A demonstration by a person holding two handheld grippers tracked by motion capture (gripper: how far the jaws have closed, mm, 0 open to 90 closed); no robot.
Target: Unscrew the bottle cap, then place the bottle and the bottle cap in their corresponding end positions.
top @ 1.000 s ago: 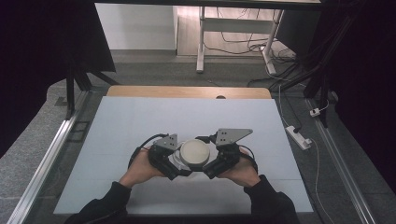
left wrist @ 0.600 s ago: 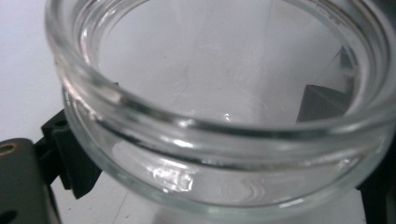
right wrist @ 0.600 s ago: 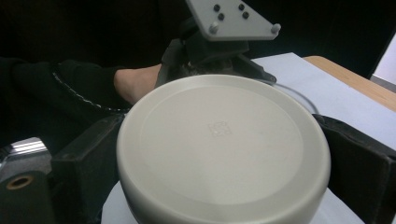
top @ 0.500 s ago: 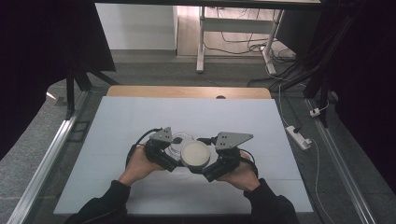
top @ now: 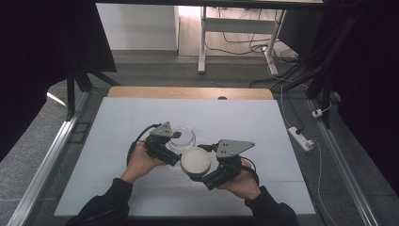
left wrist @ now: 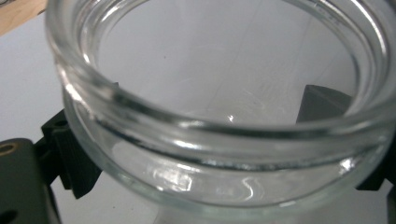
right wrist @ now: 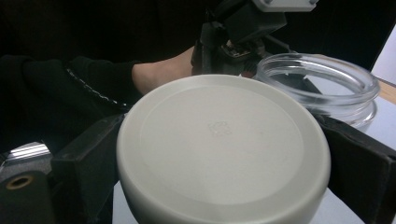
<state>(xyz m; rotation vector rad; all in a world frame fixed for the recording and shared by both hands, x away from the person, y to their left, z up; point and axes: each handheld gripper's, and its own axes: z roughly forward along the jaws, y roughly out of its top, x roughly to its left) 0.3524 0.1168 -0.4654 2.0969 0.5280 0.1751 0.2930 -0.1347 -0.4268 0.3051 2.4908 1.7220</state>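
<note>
Gripping a clear glass jar (top: 182, 137) by its sides, the left gripper (top: 173, 143) sits just left of centre in the high view, its jaws closed against the glass with the person's left hand (top: 139, 162) behind it toward the lower left. In the left gripper view the jar's (left wrist: 219, 116) thick open rim spans almost the whole frame, with a black jaw showing through and beside the glass at the lower left and another at the right edge. The right gripper (top: 200, 167) lies just right of and below the jar in the high view, its jaws clamped on a round off-white lid (top: 195, 160), held by the right hand (top: 240, 181) at lower centre. The lid sits beside the jar, apart from its mouth. In the right gripper view the lid (right wrist: 223, 149) occupies the lower centre between the two black jaws, a faint embossed mark near its middle, while the jar (right wrist: 322, 84) stands at the upper right with the left gripper (right wrist: 243, 32) above and behind it. Both tools are over a white table (top: 263, 127), whose far edge is a wooden strip (top: 188, 92) in the upper middle of the high view.
</note>
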